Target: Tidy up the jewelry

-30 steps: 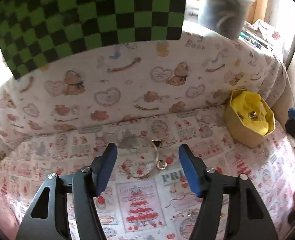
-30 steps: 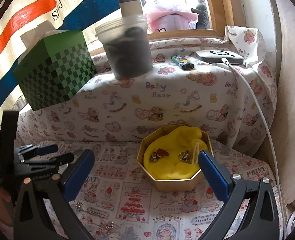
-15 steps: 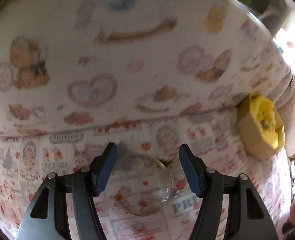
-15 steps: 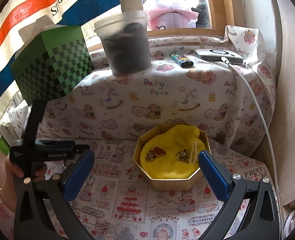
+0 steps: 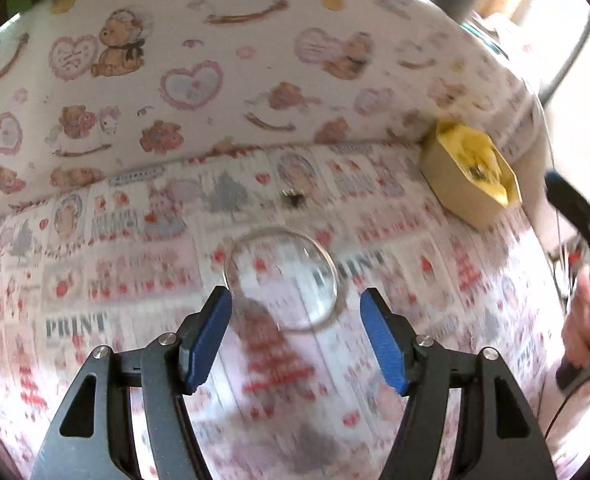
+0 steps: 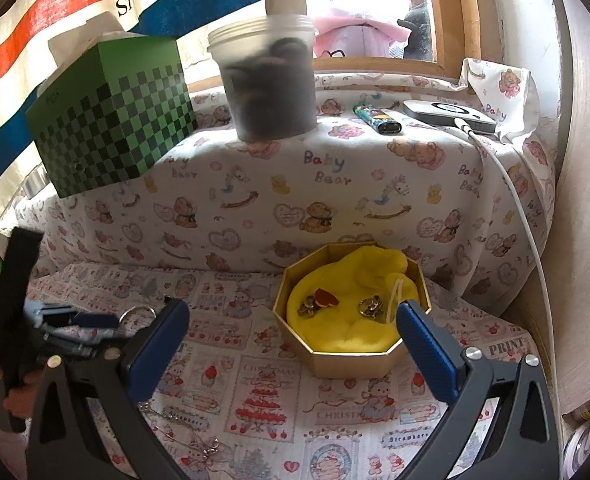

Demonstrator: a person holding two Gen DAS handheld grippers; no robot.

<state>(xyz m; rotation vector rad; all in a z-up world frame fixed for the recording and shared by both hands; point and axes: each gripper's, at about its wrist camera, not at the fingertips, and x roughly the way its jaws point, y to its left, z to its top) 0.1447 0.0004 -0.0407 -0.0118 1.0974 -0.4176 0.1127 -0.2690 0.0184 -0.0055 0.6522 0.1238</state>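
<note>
So far, going left to right across the two views:

Thin silver chain on the cloth [image 6: 183,420]: lower left of the right wrist view, lying loose on the printed Christmas-pattern cloth [image 6: 263,376], well apart from the box; not yet put away.

Left gripper [image 5: 295,320]: bottom centre of its own view, blue pads spread wide with nothing between them, poised over the bangle.

Thin clear round bangle [image 5: 281,278]: centre of the left wrist view, flat on the cloth just ahead of the open pads; judged the next piece to be picked up.

Small dark metal trinket [image 5: 293,197]: just above the bangle in the frame, loose on the cloth; too blurred to name.

Gold octagonal box with yellow fabric lining [image 6: 411,284]: right of centre in the right wrist view, holding a red-and-gold piece and two small metal clusters; these look already sorted.

Right gripper [image 6: 291,344]: bottom of its view, jaws wide apart and empty, hanging near the box.

Progress: partway; several pieces boxed, at least three left outside.
</note>
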